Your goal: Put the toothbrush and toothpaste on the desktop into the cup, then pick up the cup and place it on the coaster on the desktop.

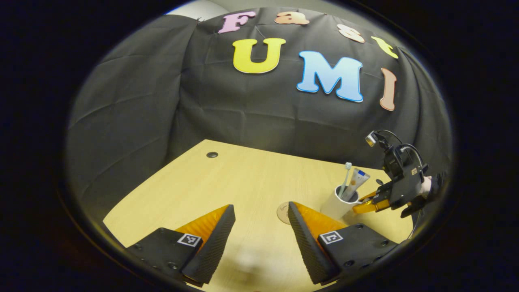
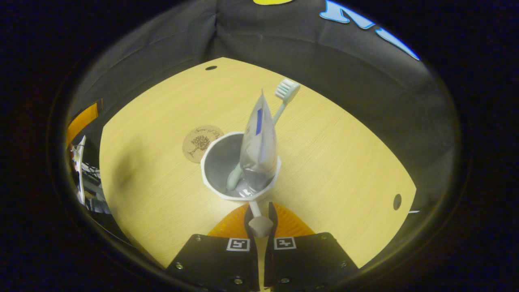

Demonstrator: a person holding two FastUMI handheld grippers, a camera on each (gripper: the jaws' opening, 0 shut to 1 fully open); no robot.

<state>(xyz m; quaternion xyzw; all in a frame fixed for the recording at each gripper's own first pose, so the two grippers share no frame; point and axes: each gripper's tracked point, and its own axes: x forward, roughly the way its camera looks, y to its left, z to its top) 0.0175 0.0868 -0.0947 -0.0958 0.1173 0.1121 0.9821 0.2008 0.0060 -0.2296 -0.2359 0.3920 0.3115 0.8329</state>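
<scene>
A white cup [image 2: 221, 162] holds a silver toothpaste tube [image 2: 259, 138] and a pale green toothbrush [image 2: 287, 90], both standing up and leaning away from me. My right gripper [image 2: 259, 211] is shut on the cup's handle [image 2: 259, 225] at the near rim. The round brown coaster [image 2: 201, 142] lies on the desk just left of the cup, apart from it. In the left gripper view, the cup [image 1: 336, 207] stands right of the coaster [image 1: 283, 213], with the right gripper [image 1: 367, 206] at its far side. My left gripper [image 1: 261, 207] hangs open over the desk near the coaster, holding nothing.
The light wooden desk [image 1: 243, 178] has a cable hole at the back [image 1: 211, 154] and another near its right edge [image 2: 397, 201]. Black cloth walls close the back and sides. A hand [image 1: 425, 186] holds the right gripper. Clutter lies beyond the desk's left edge [image 2: 87, 182].
</scene>
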